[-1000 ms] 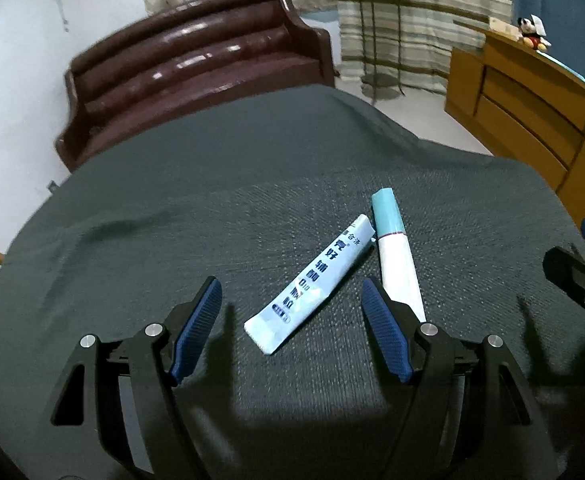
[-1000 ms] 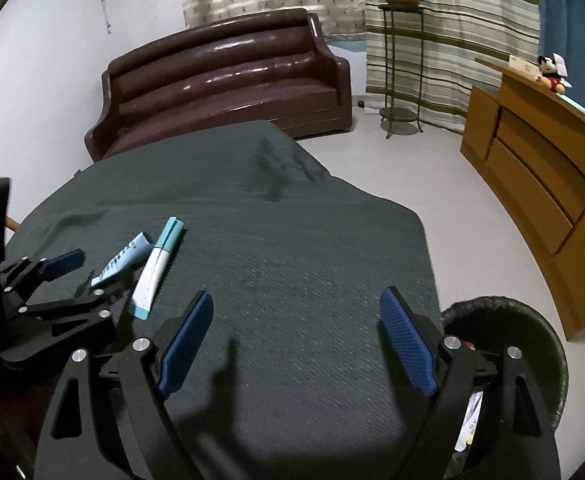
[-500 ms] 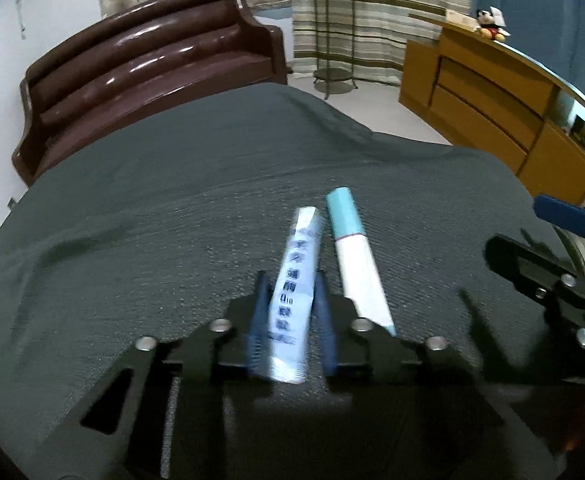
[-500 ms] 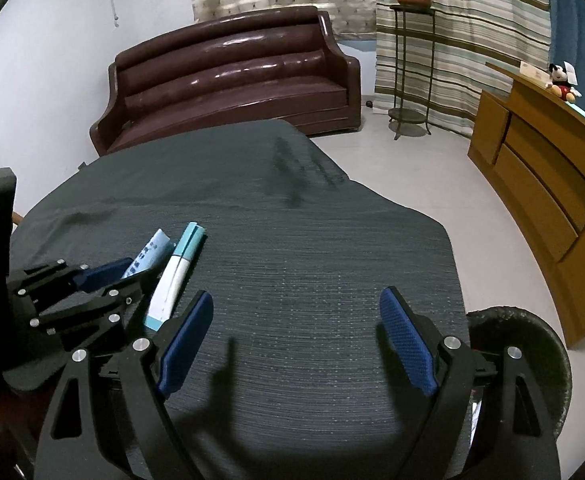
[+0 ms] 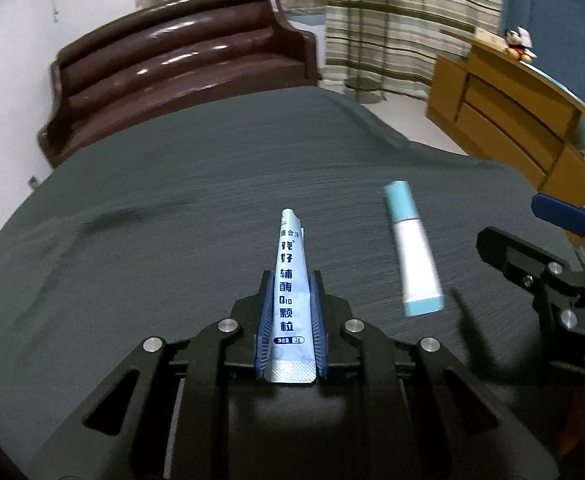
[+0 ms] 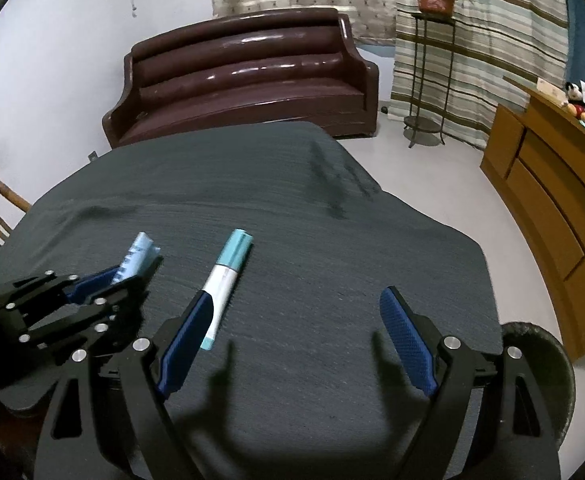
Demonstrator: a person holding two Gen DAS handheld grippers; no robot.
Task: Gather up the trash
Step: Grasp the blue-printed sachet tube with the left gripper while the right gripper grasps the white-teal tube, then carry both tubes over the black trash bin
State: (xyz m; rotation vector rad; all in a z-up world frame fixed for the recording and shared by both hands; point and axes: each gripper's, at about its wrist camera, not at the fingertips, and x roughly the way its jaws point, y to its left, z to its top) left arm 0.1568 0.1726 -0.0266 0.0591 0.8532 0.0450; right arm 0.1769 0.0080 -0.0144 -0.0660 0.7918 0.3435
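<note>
Sachet point(image 5: 291, 276), pale blue with dark printed characters, sits pinched between the closed jaws of the left gripper point(image 5: 291, 280), its far tip raised off the dark cloth-covered counter point(image 5: 196, 200). The left wrist view shows the print; the right wrist view shows only the sachet's tip point(image 6: 138, 254) poking from that gripper. Just right of it a white tube with a teal cap point(image 6: 228, 276) lies flat on the counter. The right gripper point(image 6: 296, 312) hovers with jaws wide apart, holding nothing. Only the right wrist view shows a dark bin point(image 6: 544, 344) at the near right; its contents are hidden.
</note>
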